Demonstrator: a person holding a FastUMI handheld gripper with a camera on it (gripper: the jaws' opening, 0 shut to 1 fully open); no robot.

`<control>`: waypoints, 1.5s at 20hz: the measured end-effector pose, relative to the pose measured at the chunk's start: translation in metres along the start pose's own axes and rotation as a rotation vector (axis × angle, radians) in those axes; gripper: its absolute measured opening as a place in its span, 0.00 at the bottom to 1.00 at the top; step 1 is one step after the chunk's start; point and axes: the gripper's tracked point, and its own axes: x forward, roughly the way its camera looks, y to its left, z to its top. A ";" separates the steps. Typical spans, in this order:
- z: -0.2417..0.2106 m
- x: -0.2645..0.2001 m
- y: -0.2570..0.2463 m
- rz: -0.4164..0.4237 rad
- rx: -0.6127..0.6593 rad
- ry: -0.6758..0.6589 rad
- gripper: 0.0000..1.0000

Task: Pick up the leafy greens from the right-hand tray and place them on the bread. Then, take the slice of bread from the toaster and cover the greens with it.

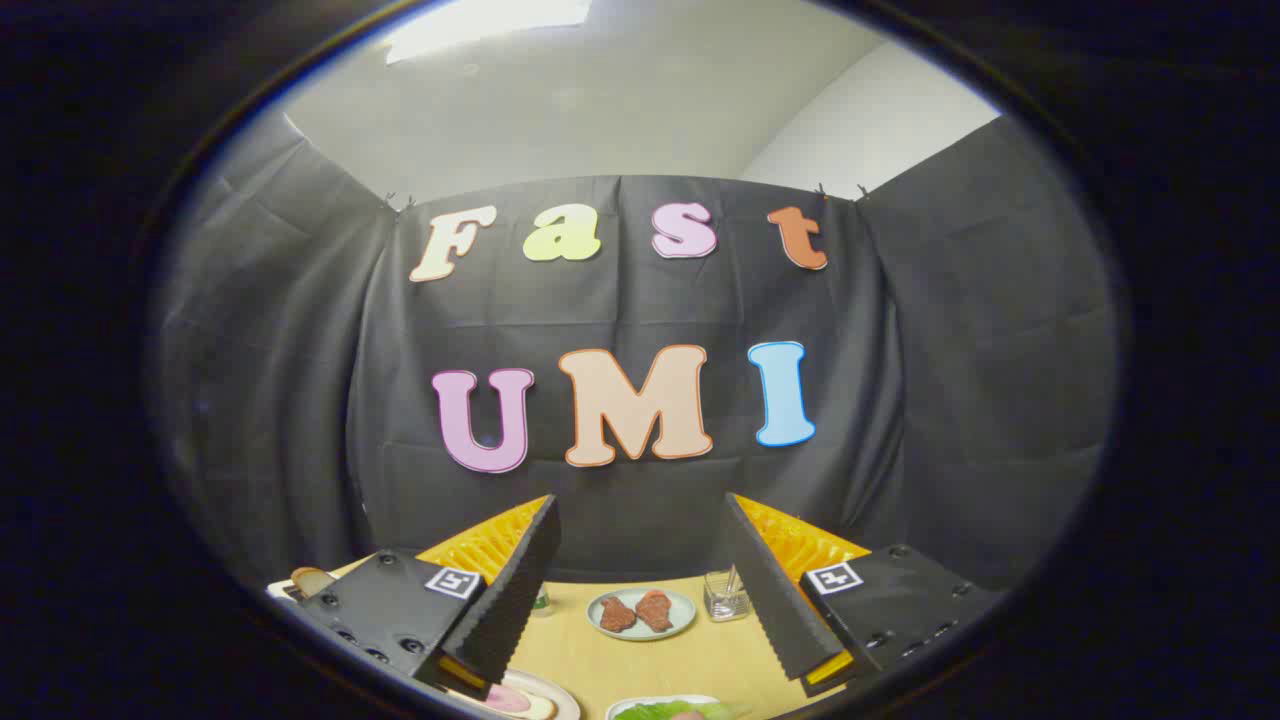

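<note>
My gripper [640, 525] is open, its two fingers spread wide and raised above the wooden table [640, 660], with nothing between them. Below and between the fingers, leafy greens [665, 711] lie in a pale tray. Left of the greens sits a plate [545, 690] with a slice of bread [525, 705] on it, partly hidden by the left finger [510, 590]. A bread slice [310, 579] sticks up from the toaster beyond the left finger, with most of the toaster hidden.
A small plate [641, 613] with two reddish-brown meat pieces sits at the far middle of the table. A clear glass container [726, 595] stands to its right, beside the right finger. The black cloth wall closes the table's far side.
</note>
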 end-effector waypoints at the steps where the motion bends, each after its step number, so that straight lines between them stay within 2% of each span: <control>1: 0.001 -0.001 0.002 0.009 0.000 -0.003 1.00; 3: 0.004 0.000 0.006 0.034 0.004 -0.013 1.00; 8: 0.009 0.001 0.003 0.035 -0.023 -0.036 1.00; 22: -0.006 0.010 -0.010 0.049 -0.033 0.003 1.00; 30: -0.021 0.018 -0.014 0.149 -0.088 0.057 1.00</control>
